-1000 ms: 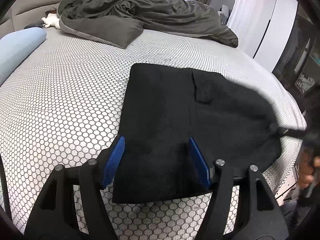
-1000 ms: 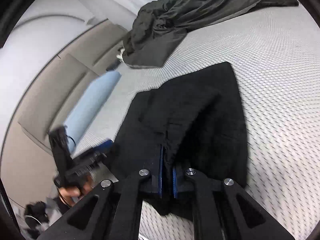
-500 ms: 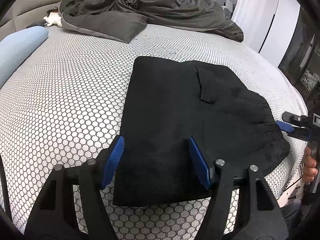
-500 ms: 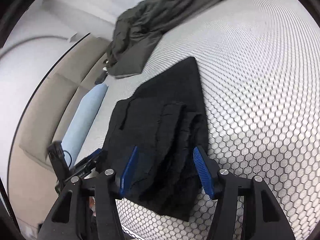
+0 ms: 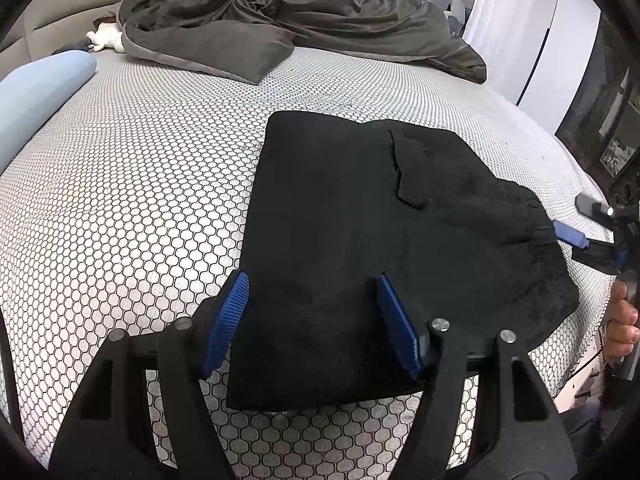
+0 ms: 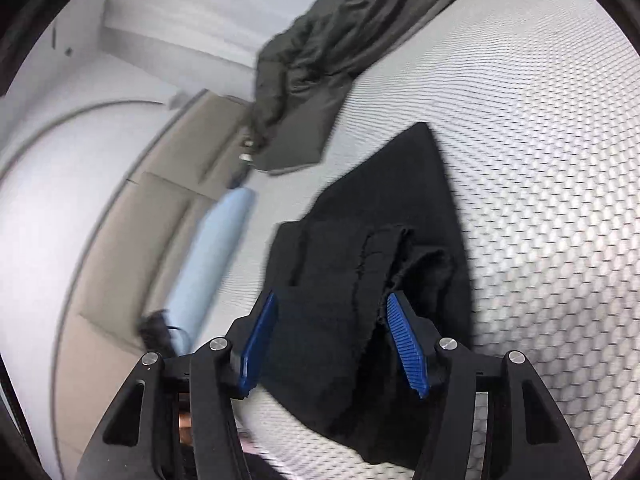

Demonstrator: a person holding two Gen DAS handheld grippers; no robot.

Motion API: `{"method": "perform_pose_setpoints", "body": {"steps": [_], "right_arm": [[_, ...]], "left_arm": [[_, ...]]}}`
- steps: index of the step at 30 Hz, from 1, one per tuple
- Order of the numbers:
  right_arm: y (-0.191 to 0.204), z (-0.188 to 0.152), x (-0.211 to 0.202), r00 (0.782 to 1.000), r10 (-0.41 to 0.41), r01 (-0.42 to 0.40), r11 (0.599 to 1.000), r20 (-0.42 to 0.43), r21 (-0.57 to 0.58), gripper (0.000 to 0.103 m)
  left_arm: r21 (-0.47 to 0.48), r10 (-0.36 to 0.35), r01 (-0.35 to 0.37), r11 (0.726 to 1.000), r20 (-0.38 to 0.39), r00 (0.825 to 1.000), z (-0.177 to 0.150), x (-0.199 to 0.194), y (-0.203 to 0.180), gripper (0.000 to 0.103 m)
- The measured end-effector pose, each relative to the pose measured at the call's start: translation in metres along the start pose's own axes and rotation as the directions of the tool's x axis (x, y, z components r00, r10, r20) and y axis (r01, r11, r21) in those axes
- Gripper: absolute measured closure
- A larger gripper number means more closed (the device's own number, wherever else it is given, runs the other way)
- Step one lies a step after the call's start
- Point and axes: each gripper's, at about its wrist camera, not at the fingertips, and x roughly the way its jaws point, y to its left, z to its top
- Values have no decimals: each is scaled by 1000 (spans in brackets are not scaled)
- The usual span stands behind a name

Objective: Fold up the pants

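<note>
Pants (image 5: 360,232) lie folded flat on the bed (image 5: 140,200), directly ahead of the left claw (image 5: 312,320), whose blue pads gape wide over the near hem, gripping nothing. Beyond it, a grey duvet (image 5: 300,20); to its left, a blue bolster (image 5: 36,92). Right claw (image 6: 336,340) (its view is blurred) is likewise spread wide, empty, the pants' rumpled edge between its pads.

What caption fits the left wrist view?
Left gripper open above folded black pants on honeycomb-patterned bed; right gripper at the pants' far edge.
</note>
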Motion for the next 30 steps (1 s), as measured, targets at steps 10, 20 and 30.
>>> {"method": "perform_pose_setpoints", "body": {"steps": [10,20,30], "right_arm": [[-19,0,3,999,-17,18,999,-33,39,44],[-9,-6,17,997,-13,13,1000,-73,-1,46],[-2,-15,29,985,-88,82,995,-151,-50,89]], "left_arm": [[8,6,-6,1000,-2,1000,1,1,-1,40],[5,0,0,1000,-6,1000,0,-1,0,40],[-2,-5,5,1000,3,1000,1,-3,1,40]]}}
